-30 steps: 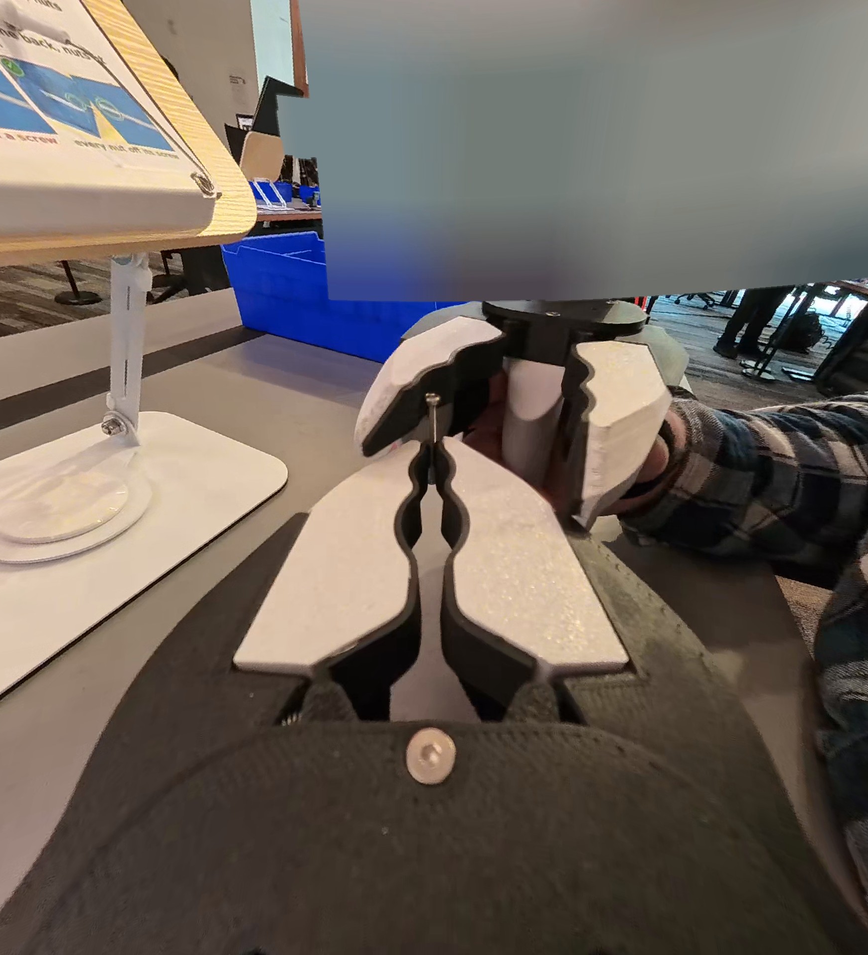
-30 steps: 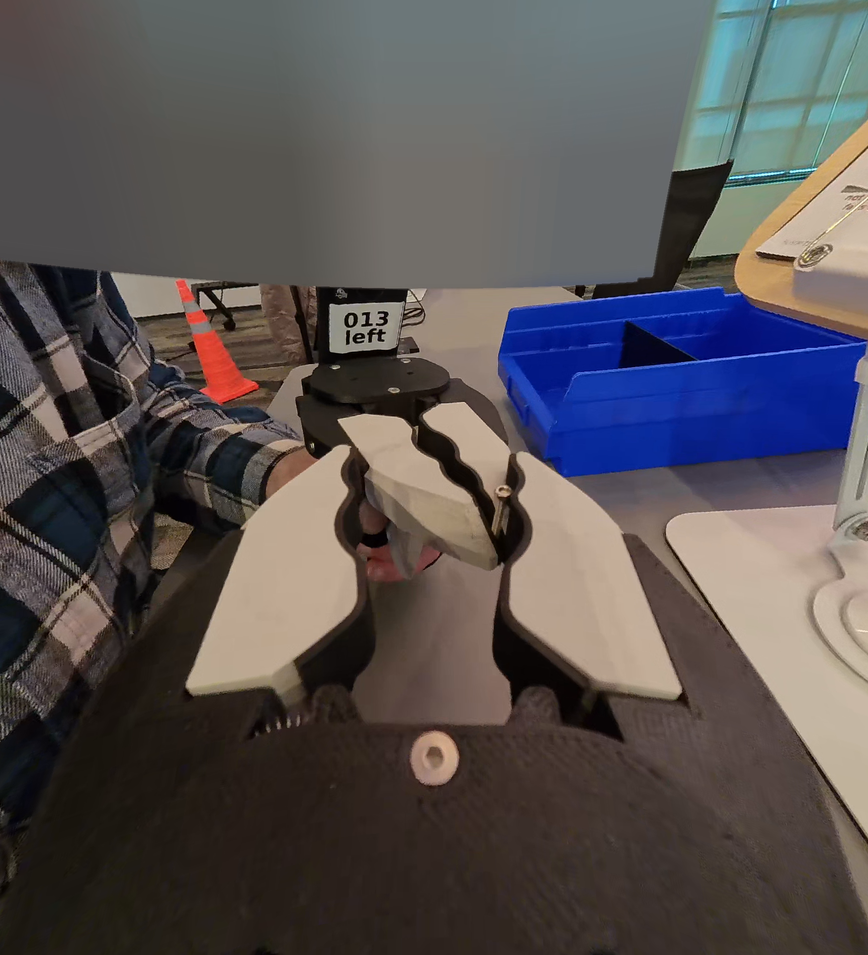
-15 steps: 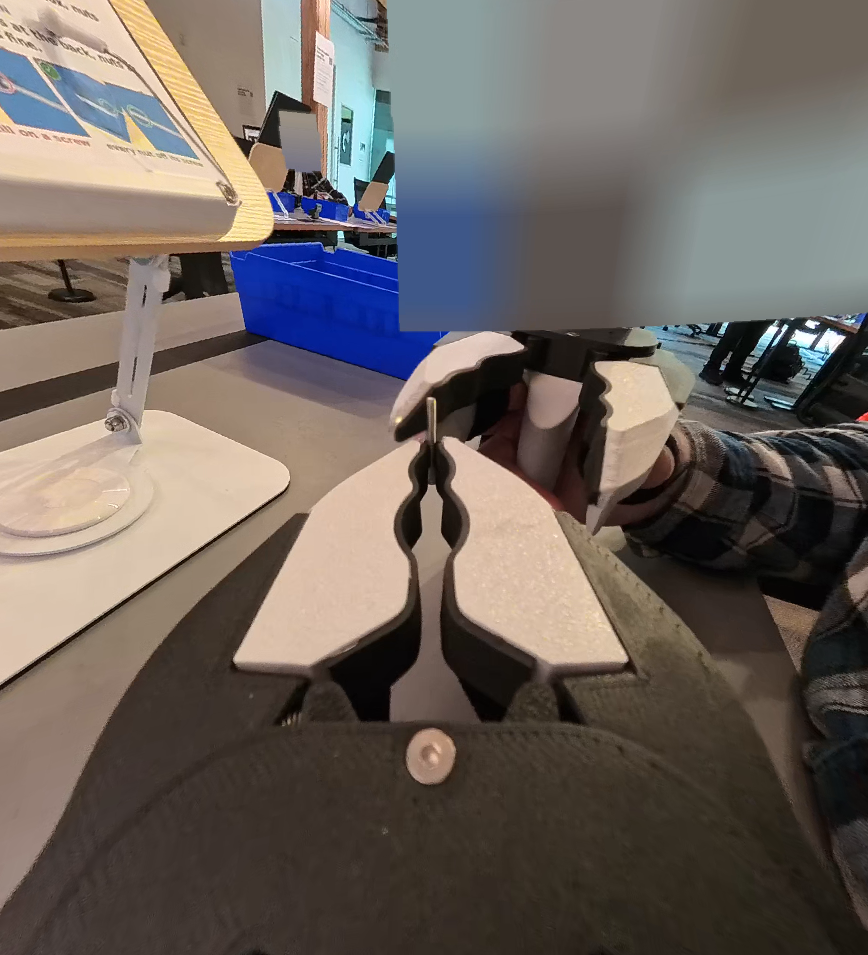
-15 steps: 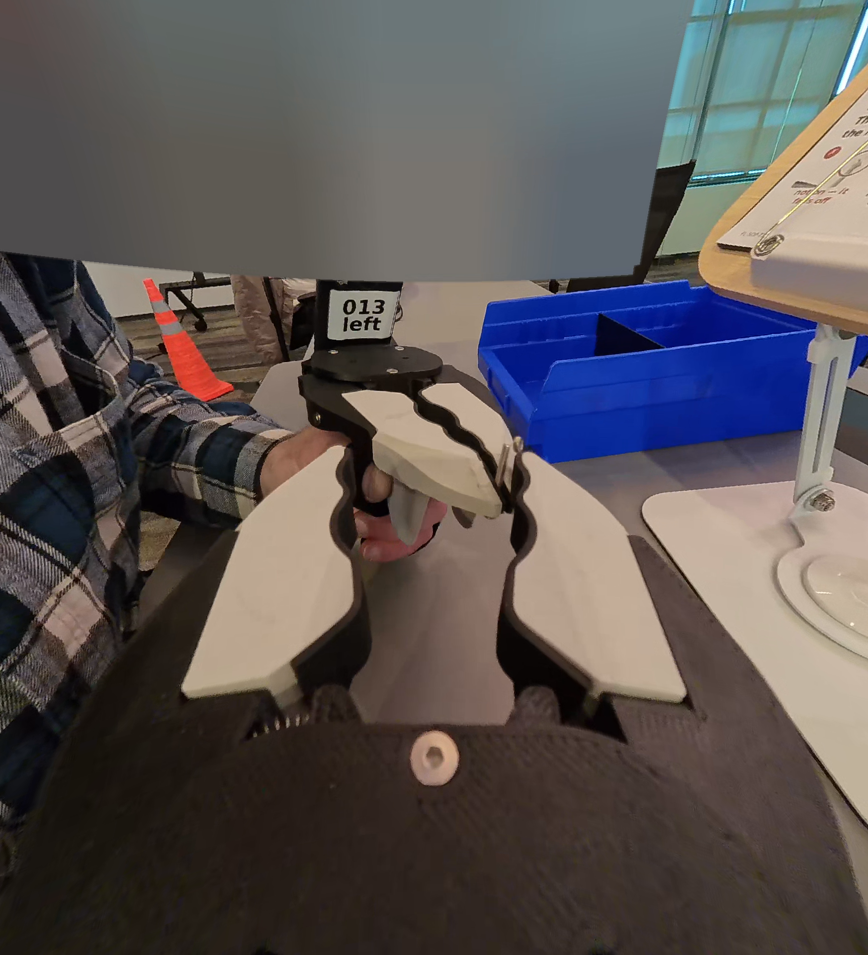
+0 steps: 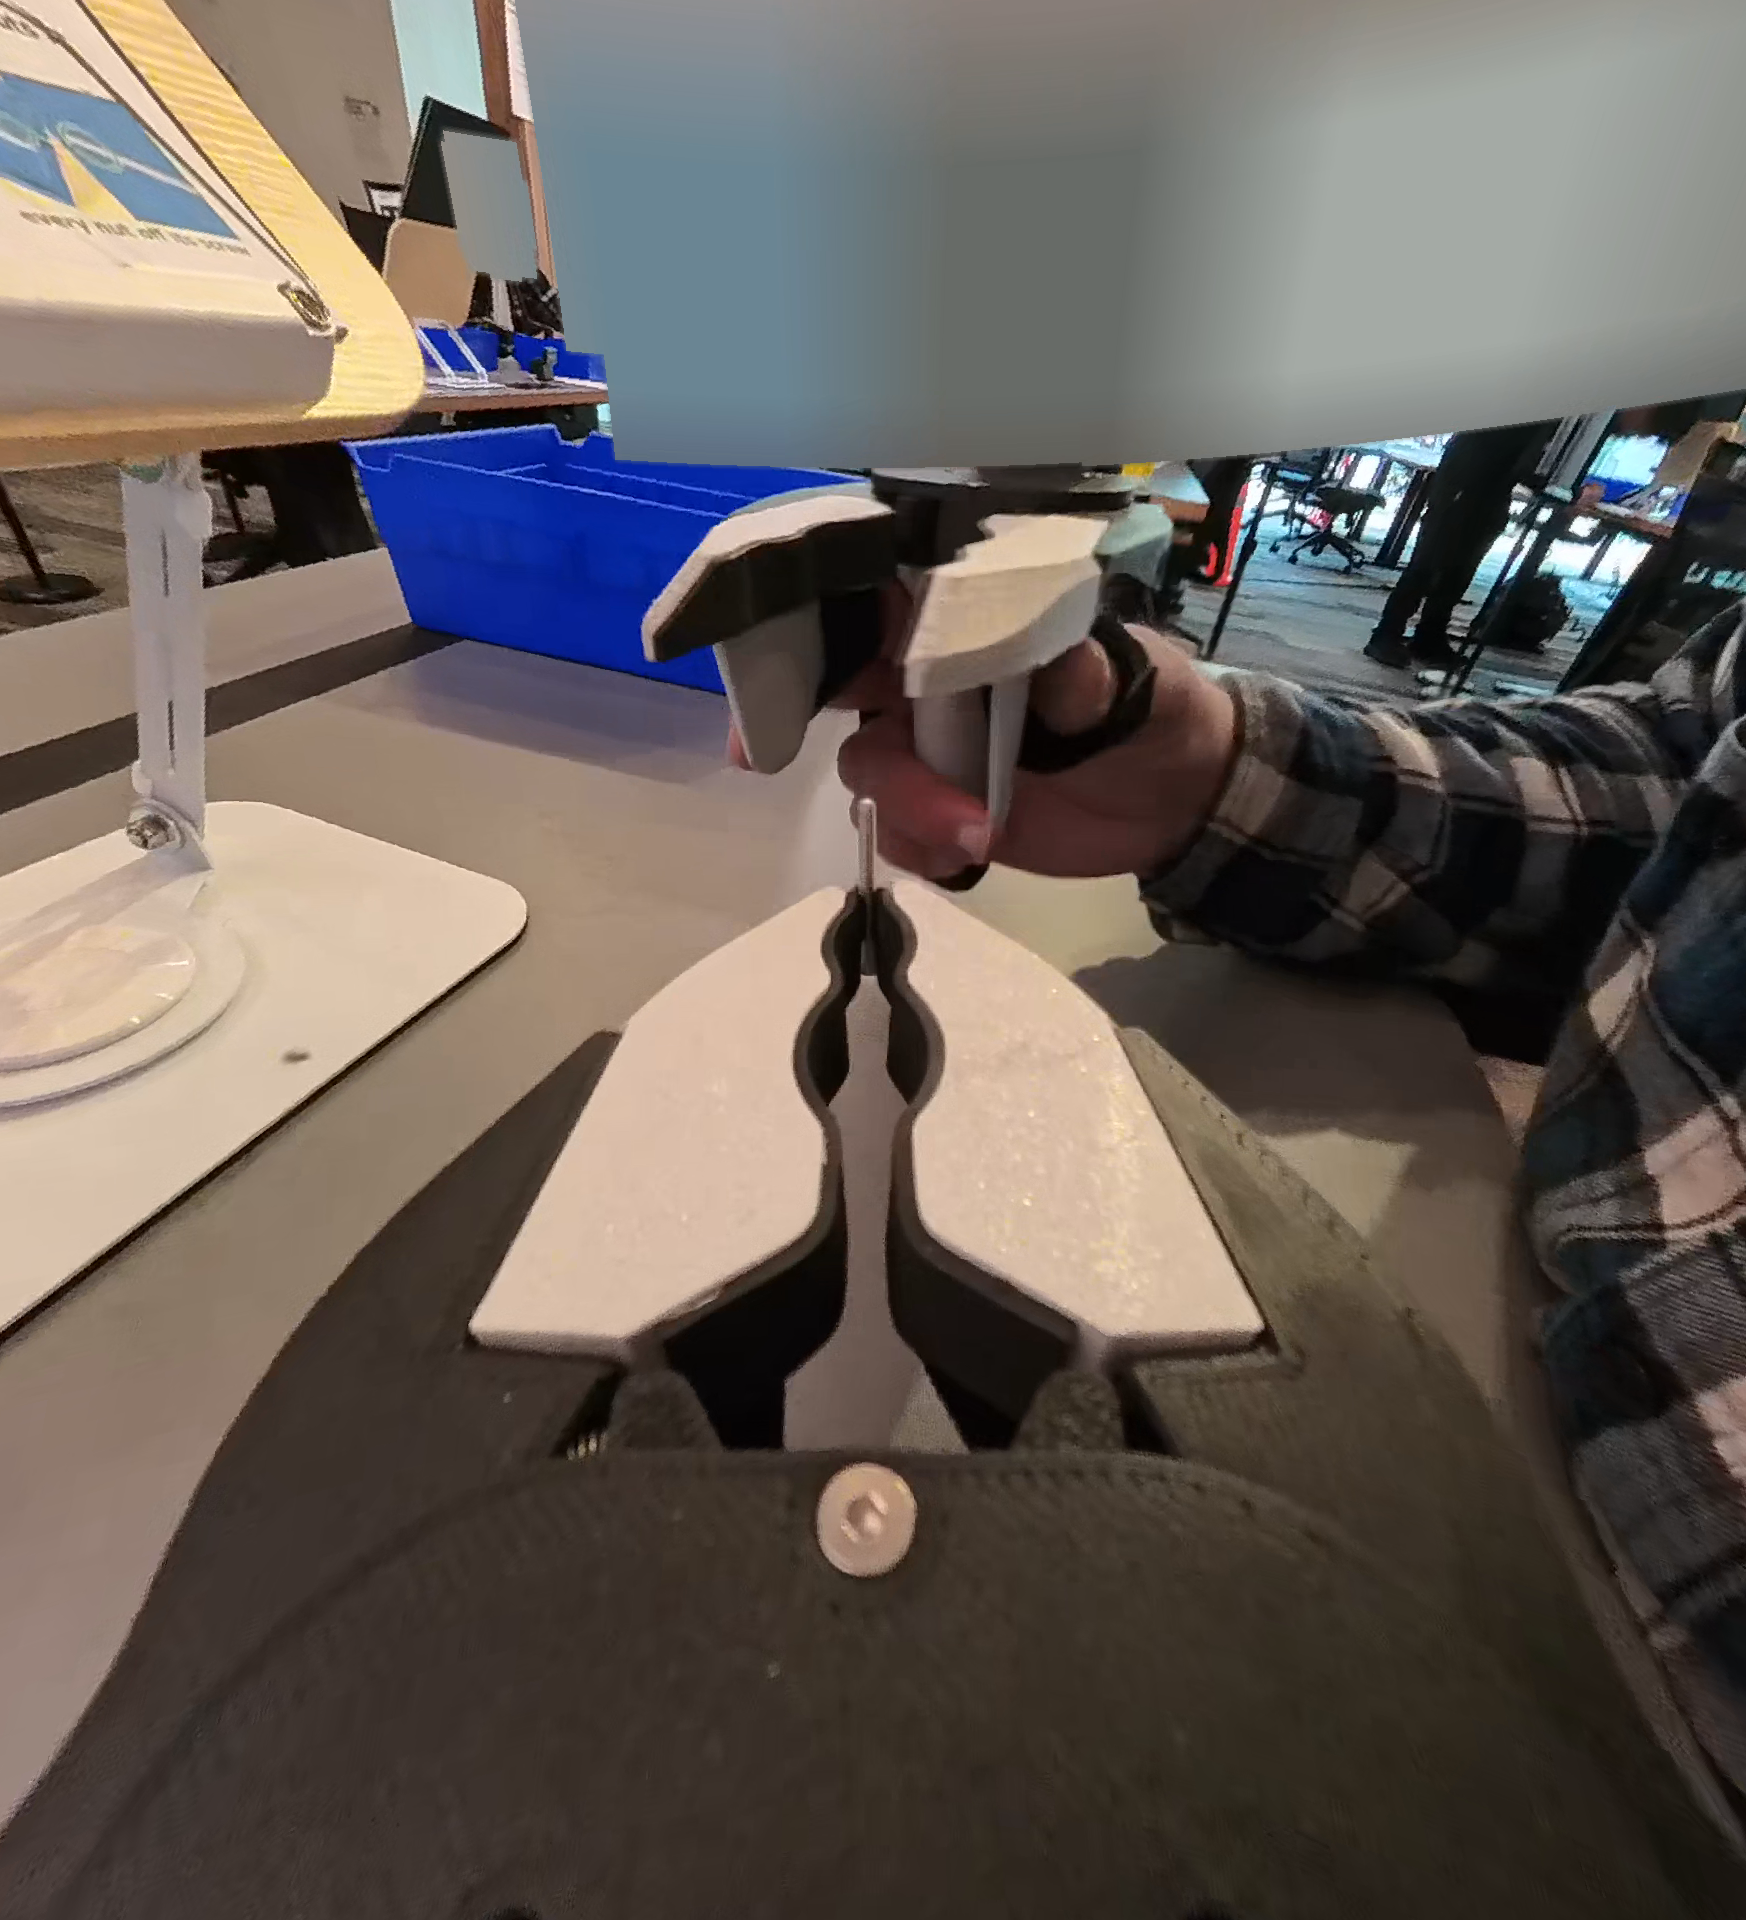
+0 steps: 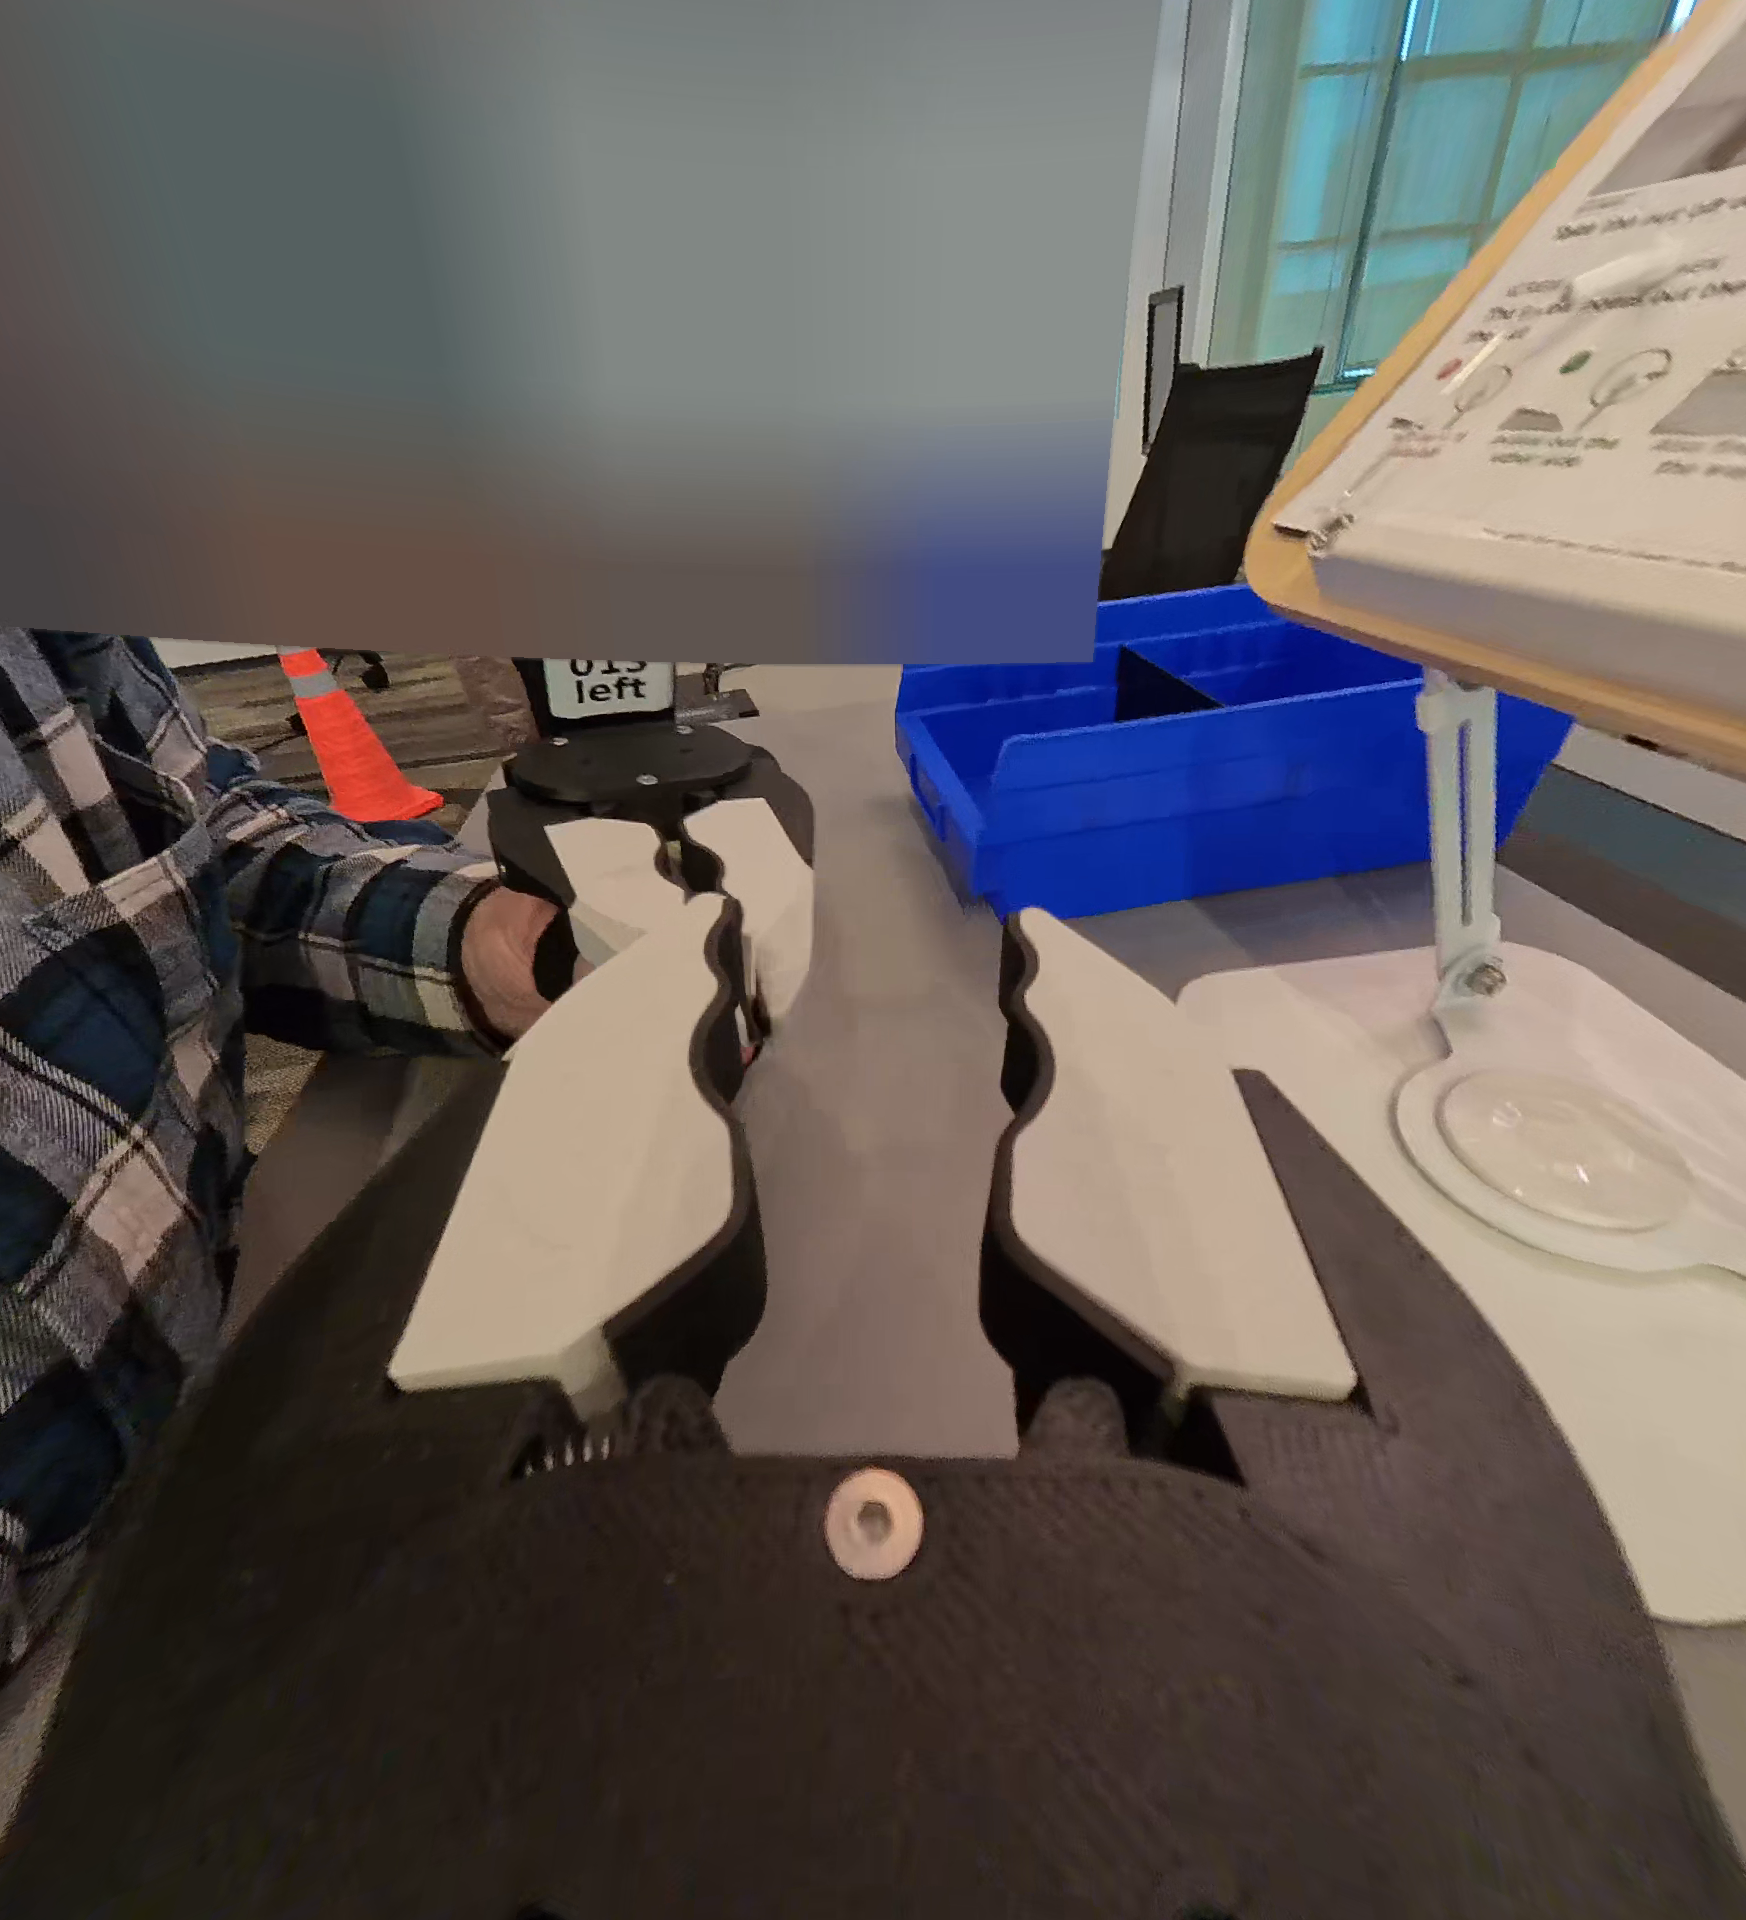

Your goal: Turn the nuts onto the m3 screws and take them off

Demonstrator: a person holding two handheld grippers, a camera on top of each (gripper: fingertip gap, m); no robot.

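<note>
Both views are bright and evenly lit. Daylight comes through the window (image 6: 1471, 156), and soft shadows lie on the grey bench (image 5: 557, 769). Wide-angle bending curves the edges. The printed board (image 6: 1617, 395) and the far room look blurred, and big smoothed patches cover the tops.

My left gripper (image 5: 867, 914) has matt white plastic fingers (image 5: 703, 1143) with a faint sparkle, clamped on a thin, shiny metal screw (image 5: 865, 847). The counter (image 5: 578, 790) looks smooth matt grey, the bin (image 5: 536, 540) glossy blue plastic, my sleeve (image 5: 1471, 831) soft plaid cloth.
</note>
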